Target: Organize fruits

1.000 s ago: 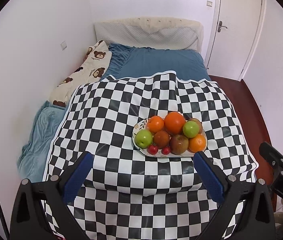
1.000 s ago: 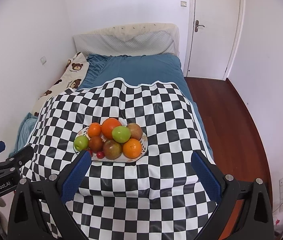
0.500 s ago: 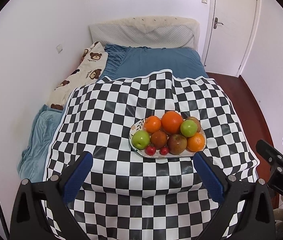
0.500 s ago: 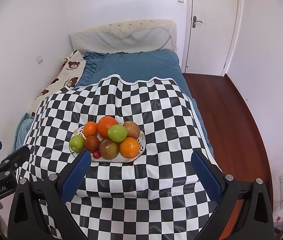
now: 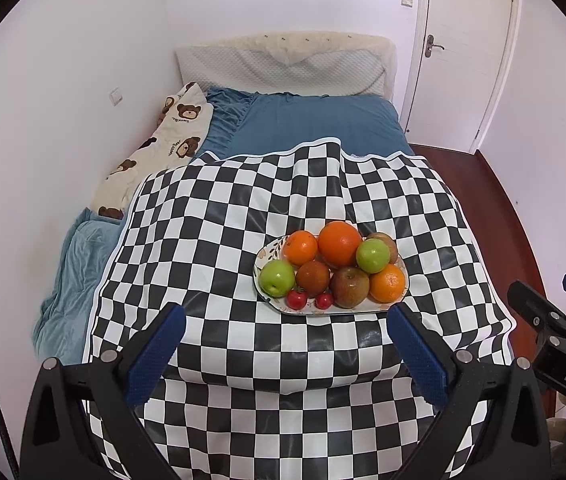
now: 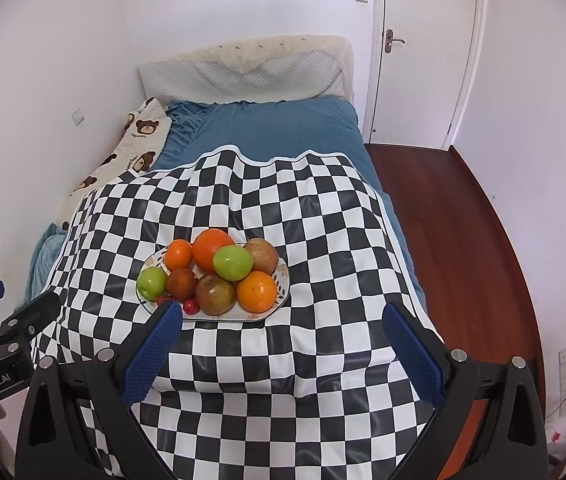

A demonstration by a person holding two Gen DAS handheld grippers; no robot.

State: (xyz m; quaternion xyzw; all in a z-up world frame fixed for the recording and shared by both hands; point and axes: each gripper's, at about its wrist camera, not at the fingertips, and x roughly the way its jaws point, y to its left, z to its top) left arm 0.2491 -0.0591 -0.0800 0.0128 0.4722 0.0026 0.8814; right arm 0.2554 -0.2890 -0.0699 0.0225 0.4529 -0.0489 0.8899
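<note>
A patterned plate (image 5: 263, 256) (image 6: 281, 276) heaped with fruit rests on a black-and-white checked cloth (image 5: 219, 216) (image 6: 323, 216) spread over a bed. The heap holds a big orange (image 5: 339, 243) (image 6: 213, 249), smaller oranges (image 5: 387, 283), green apples (image 5: 277, 277) (image 6: 232, 262), reddish-brown apples (image 5: 349, 286) and two little red fruits (image 5: 296, 299). My left gripper (image 5: 286, 318) hangs open, above the cloth and short of the plate. My right gripper (image 6: 283, 314) is open too, its left fingertip (image 6: 169, 312) overlapping the plate's near rim in view. Neither holds anything.
Blue bedding (image 5: 319, 124) and a grey pillow (image 5: 283, 68) lie beyond the cloth. A bear-print quilt (image 5: 155, 148) runs along the left wall. Red-brown floor (image 6: 463, 220) and a white door (image 6: 423, 52) are to the right of the bed.
Both grippers have drifted forward toward the bed, so the plate sits slightly closer and lower in view. Their jaws stay as wide as before.
</note>
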